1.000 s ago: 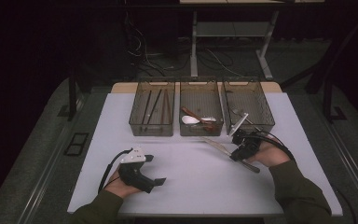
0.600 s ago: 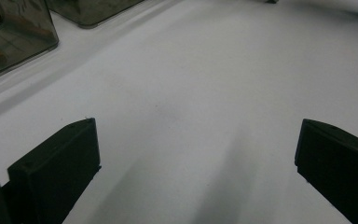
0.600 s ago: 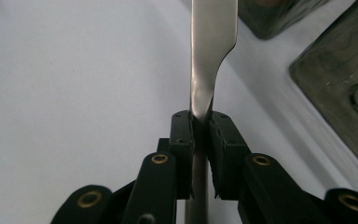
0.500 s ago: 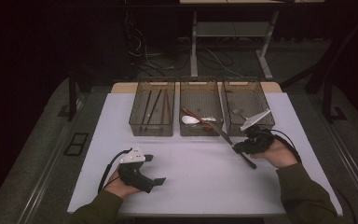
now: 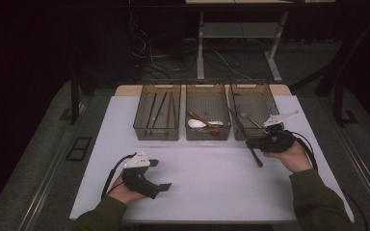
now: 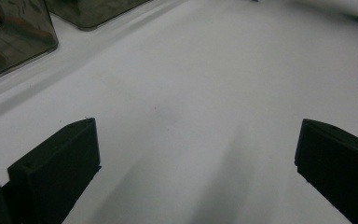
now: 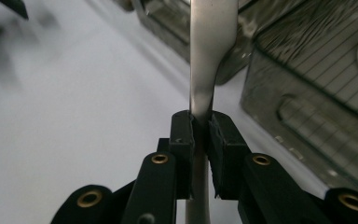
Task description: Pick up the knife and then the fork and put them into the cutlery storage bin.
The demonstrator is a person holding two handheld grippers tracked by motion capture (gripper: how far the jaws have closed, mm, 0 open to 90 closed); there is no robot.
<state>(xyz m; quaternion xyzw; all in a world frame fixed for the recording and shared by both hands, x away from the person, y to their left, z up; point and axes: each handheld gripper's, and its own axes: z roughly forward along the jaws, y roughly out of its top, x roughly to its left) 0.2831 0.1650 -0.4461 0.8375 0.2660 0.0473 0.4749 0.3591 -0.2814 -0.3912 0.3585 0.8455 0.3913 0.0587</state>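
From the high view, the right gripper holds a long metal utensil slanting over the near wall of the right bin. The left gripper rests on the table, well apart.

In the left gripper view, its jaws gape over bare table, holding nothing.

In the right gripper view, the jaws clamp the utensil's narrow handle. Its smooth metal could pivot or slip in that thin pinch, catching the bin's wall.
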